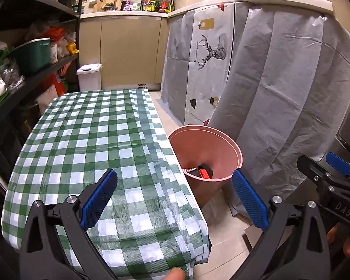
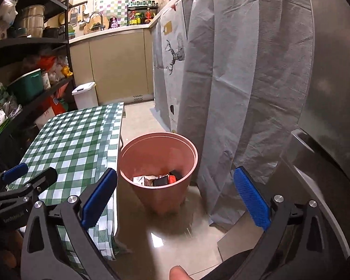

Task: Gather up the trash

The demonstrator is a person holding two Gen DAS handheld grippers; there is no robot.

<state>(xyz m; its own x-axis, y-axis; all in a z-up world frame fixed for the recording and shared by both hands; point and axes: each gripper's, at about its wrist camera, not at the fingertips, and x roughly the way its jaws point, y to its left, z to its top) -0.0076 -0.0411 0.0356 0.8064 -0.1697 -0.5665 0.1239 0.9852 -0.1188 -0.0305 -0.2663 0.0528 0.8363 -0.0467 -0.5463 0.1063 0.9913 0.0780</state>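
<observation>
Bin (image 2: 159, 163), pink and round, on the floor ahead of the right gripper (image 2: 175, 198), seen between its two blue pads (image 2: 98, 198) and just beyond their tips. Trash (image 2: 157, 179) at the bottom of it: a white carton piece, something black, something red. Right fingers spread wide, nothing between them.

Left gripper (image 1: 175, 200) likewise wide open and empty-handed, its left pad (image 1: 98, 200) over the checked green-and-white tablecloth (image 1: 93, 144), its right pad (image 1: 249, 200) over bare floor past the table's edge. Same bin (image 1: 205, 154) in the gap between the pads, closer to the right one, hard against the hanging side of the cloth; red and black scraps (image 1: 204, 172) just visible inside.

Right gripper (image 1: 326, 177) at the far right of the left wrist view, beyond the right pad. Grey sheet with a stag print (image 1: 212, 53) draped over the counter front, beyond the bin. Small white lidded bin (image 1: 89, 77) past the far end of the table, beside the dark shelf rack (image 1: 32, 46).
</observation>
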